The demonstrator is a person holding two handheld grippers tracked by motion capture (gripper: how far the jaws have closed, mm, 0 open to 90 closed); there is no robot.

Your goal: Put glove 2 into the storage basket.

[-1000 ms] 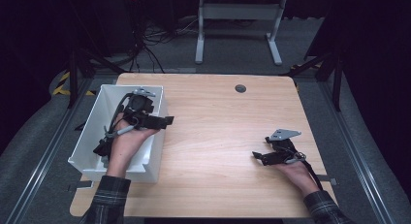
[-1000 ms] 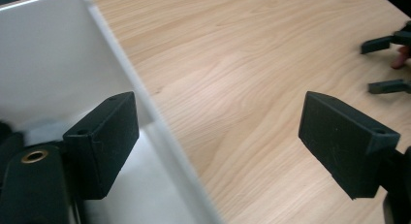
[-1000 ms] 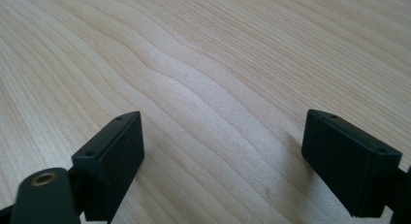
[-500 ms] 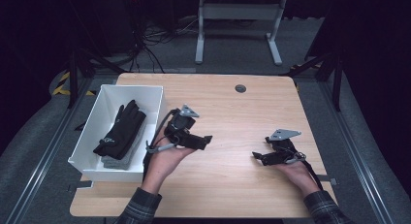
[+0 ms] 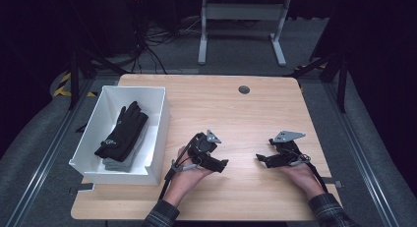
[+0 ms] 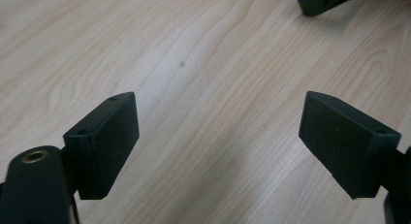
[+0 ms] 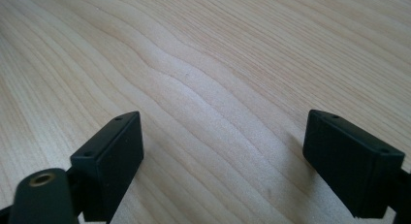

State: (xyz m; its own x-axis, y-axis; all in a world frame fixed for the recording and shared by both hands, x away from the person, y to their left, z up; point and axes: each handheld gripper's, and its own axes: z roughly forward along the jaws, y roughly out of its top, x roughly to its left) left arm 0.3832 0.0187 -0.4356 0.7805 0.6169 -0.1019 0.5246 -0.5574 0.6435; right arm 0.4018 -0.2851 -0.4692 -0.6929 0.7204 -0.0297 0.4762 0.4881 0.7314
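A wooden table [image 5: 275,114] with a dark round grommet [image 5: 244,89] near its far edge; grey metal desk legs [image 5: 241,30] stand beyond on the floor

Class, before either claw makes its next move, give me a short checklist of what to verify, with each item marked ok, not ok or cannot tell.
1. Left claw open and holding nothing: ok.
2. Right claw open and holding nothing: ok.
3. Black glove lying inside the white bin: ok.
4. Grey glove lying under the black glove in the bin: ok, though mostly covered.
5. Both claws apart from each other over the table: ok.
6. Whether anything else lies under the gloves: cannot tell.
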